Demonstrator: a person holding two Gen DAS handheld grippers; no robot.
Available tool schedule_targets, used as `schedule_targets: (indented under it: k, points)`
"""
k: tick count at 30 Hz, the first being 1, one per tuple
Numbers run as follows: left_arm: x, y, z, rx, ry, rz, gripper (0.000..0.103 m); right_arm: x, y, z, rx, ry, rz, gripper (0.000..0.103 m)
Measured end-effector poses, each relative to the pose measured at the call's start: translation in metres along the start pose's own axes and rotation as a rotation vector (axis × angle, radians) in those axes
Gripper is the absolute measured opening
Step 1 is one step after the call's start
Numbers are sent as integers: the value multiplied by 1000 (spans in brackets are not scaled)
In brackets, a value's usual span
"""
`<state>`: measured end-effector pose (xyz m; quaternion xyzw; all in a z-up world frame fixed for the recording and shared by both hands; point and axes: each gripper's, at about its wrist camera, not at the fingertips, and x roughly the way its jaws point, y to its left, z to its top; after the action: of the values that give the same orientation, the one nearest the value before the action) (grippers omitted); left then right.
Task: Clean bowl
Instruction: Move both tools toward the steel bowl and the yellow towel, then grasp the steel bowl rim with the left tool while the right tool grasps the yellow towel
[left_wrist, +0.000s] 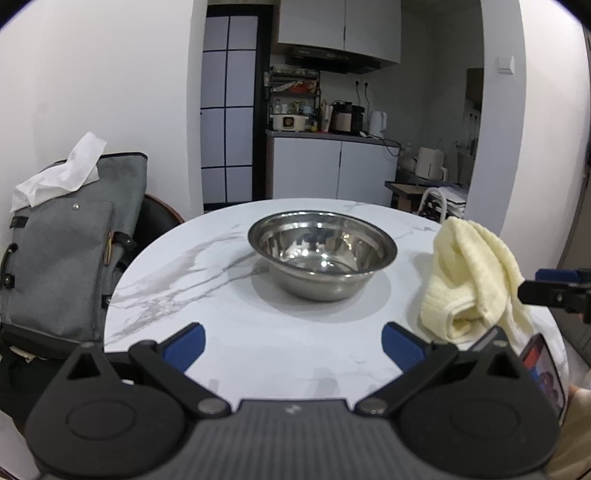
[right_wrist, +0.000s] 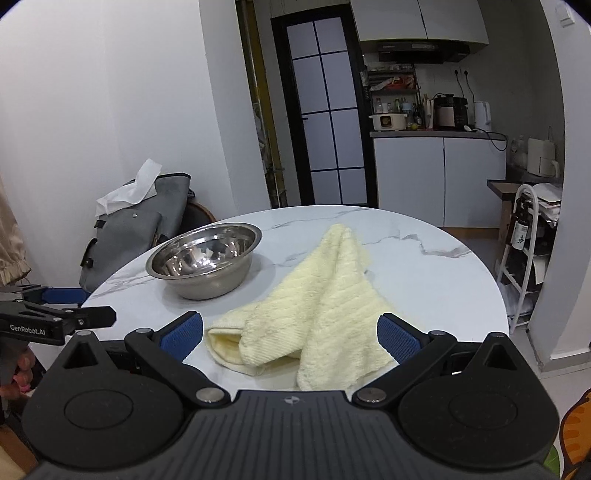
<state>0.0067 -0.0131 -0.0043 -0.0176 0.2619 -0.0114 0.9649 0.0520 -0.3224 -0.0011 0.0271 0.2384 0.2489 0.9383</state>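
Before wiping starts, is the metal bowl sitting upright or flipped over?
Upright. The bowl rests on its base on the table, its open rim facing up and shiny inside visible.

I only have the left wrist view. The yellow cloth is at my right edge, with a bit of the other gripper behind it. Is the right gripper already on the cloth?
Observer: No. In the right wrist view the right gripper is open, its blue pads on either side of the near end of the yellow cloth, not closed on it.
Operator: Is the cloth touching the bowl?
Observer: No. From that side a strip of bare marble table shows between the cloth and the steel bowl.
Operator: And my left gripper?
Observer: It appears at the right view's left edge, the left gripper hanging off the table's near-left rim, holding nothing.
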Motion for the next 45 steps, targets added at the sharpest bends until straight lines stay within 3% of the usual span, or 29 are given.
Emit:
schedule_targets:
  k: [4,8,16,21,27,32,34,39,42,45]
  points:
    - [-1,4,0,-38,-16,-20,103,0,-1,-4,-21,0,-22,103]
    - [-2,7,2,-60,-48,-5,103,-2,1,-7,-69,-89,-22,103]
    - [2,15,5,-91,-96,12,103,-4,-10,-5,-43,-56,-45,103]
    - [7,20,10,-125,-69,-46,103,5,-24,-4,51,71,-20,103]
    - [10,26,19,-143,-37,-79,103,-5,-25,-5,47,34,-50,103]
    - [14,30,31,-115,-18,-40,103,-1,-11,3,-24,40,-59,103]
    - [17,30,44,-105,-7,-21,103,4,-6,11,-19,37,-37,103]
    - [36,34,75,-116,52,-61,103,15,-10,36,-40,62,17,103]
    - [45,37,86,-144,72,-33,103,26,-20,60,0,89,40,103]
    - [50,49,76,-219,75,-106,103,38,-27,74,23,120,61,103]
